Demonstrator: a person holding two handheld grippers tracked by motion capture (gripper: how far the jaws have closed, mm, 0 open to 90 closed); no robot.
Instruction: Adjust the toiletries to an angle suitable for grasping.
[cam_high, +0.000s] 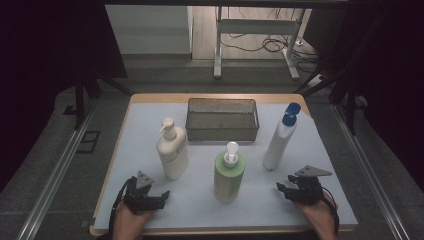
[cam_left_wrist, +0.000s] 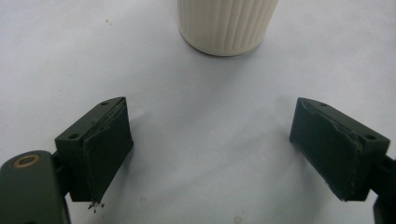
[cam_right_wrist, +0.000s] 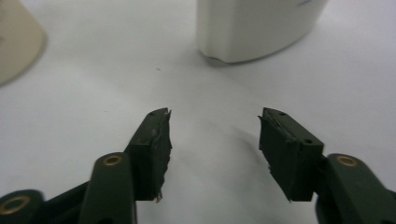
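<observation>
Just ahead of the right gripper (cam_right_wrist: 215, 116) (jaws apart, empty) stands the white bottle (cam_right_wrist: 257, 28).

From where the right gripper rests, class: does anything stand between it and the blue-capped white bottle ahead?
Nothing visible does. The right gripper, jaws open and empty, sits on the table just short of the blue-capped white bottle, with bare surface between. The green bottle stands off to its left.
</observation>
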